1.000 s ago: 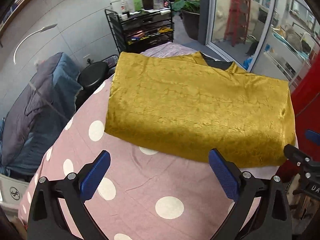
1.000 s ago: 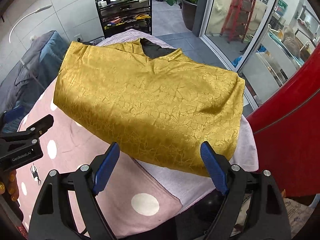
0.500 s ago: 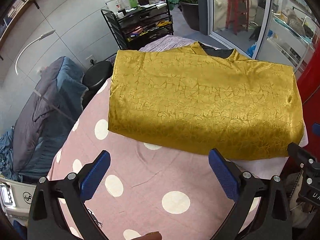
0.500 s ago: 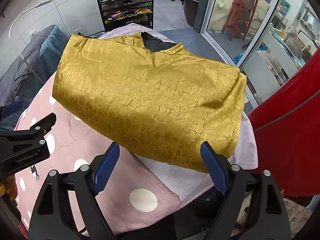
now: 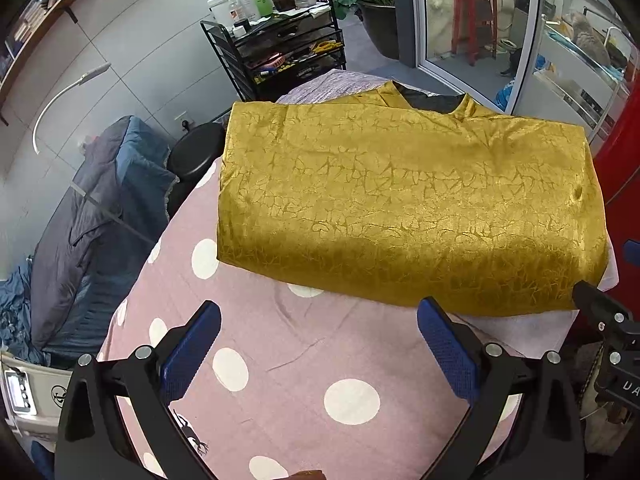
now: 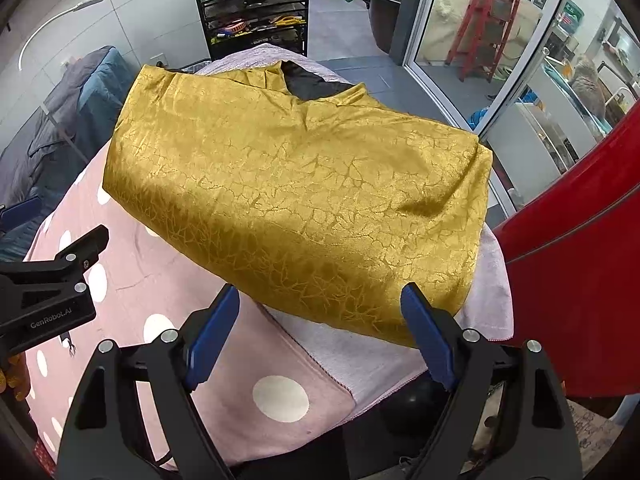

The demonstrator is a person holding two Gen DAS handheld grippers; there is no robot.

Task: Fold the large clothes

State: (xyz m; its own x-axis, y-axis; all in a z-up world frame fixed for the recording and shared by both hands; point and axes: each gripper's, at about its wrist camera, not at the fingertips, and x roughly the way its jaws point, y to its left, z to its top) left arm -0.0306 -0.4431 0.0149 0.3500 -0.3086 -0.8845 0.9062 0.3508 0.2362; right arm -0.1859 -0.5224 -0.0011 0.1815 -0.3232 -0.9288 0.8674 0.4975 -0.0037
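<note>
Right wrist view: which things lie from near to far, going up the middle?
Right hand-held gripper → pink polka-dot cloth → folded gold patterned garment → black wire shelf cart

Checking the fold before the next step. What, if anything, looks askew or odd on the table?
Little stands out. The gold garment lies folded and fairly flat, but its right end overhangs the pale towel at the table edge. A small dimple marks the fabric there. No tears or spills are visible.
</note>
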